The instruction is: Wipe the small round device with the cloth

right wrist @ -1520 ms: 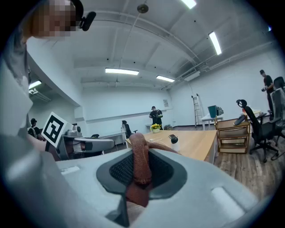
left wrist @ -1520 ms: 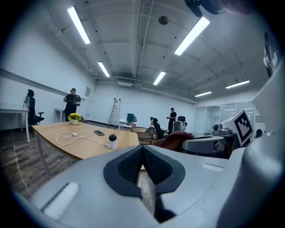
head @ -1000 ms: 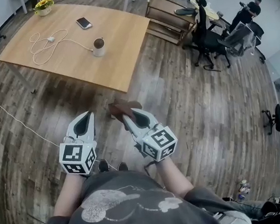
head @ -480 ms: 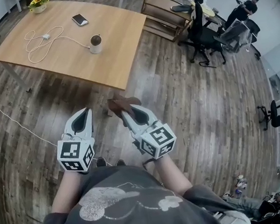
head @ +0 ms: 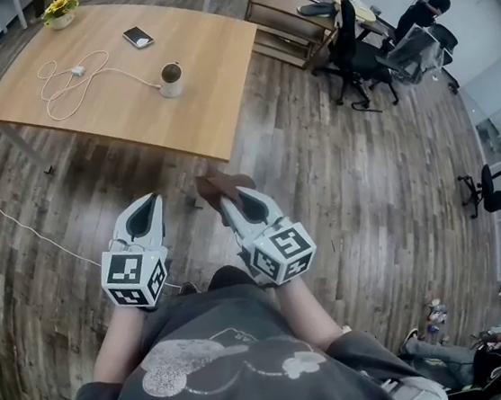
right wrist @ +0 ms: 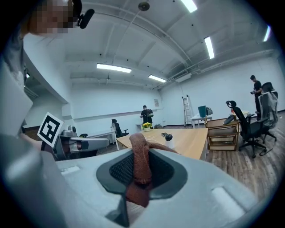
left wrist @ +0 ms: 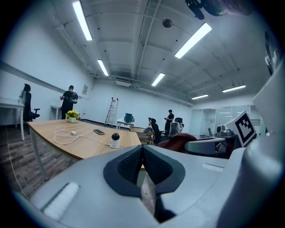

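Person stands on the wood floor [head: 369, 207], short of the table [head: 212, 109], one gripper in each hand. Right gripper [head: 233, 204]: jaws clamped on a brown-red cloth [head: 221, 185], which bunches out past the tips. The right gripper view shows the cloth running up between the pads. Left gripper [head: 148, 212]: jaws closed together with nothing between them, held just beside the right one and about level with it. Small round device [head: 170, 78] stands upright on the table near its front edge, well apart from both grippers and the cloth. White cable [head: 78, 70] loops across the tabletop from it. Phone [head: 136, 38] and pot of yellow flowers [head: 59, 10] sit further back on the table. Office chair [head: 354, 46] and a person [head: 420, 13] are at the far side of the room.
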The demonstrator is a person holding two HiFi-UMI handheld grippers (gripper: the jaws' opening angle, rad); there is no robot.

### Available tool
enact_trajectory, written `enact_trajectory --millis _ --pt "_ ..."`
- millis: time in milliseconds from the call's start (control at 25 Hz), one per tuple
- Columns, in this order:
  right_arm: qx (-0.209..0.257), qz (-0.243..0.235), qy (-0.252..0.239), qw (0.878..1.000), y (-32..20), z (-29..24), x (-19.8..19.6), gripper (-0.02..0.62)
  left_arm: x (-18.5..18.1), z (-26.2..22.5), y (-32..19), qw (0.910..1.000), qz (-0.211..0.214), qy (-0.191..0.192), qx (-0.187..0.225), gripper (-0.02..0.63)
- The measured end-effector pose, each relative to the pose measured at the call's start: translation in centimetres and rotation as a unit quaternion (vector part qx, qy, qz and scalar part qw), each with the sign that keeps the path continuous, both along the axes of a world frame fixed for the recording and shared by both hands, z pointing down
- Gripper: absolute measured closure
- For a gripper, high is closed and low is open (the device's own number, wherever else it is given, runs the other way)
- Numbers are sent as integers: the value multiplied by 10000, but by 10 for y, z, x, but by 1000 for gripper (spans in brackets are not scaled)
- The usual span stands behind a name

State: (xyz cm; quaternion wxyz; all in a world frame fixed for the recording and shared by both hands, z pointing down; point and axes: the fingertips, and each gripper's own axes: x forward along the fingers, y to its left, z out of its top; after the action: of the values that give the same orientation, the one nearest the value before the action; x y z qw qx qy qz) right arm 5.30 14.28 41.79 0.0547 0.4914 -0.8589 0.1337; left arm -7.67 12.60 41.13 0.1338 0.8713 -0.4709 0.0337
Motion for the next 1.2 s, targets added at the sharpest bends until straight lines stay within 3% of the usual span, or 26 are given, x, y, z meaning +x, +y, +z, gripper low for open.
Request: enact_trajectory --millis 360,760,1200 --pt "-166 192 -85 9996 -23 13 7 537 -10 15 -25 9998 -59 -139 -99 587" --pt "-205 -18 -285 9994 -129 17 13 537 0 23 -105 9991 -269 -242 -202 588" --pt "-377 -487 -167 9980 -233 27 27 537 10 35 -196 9958 -749 -273 -452 588"
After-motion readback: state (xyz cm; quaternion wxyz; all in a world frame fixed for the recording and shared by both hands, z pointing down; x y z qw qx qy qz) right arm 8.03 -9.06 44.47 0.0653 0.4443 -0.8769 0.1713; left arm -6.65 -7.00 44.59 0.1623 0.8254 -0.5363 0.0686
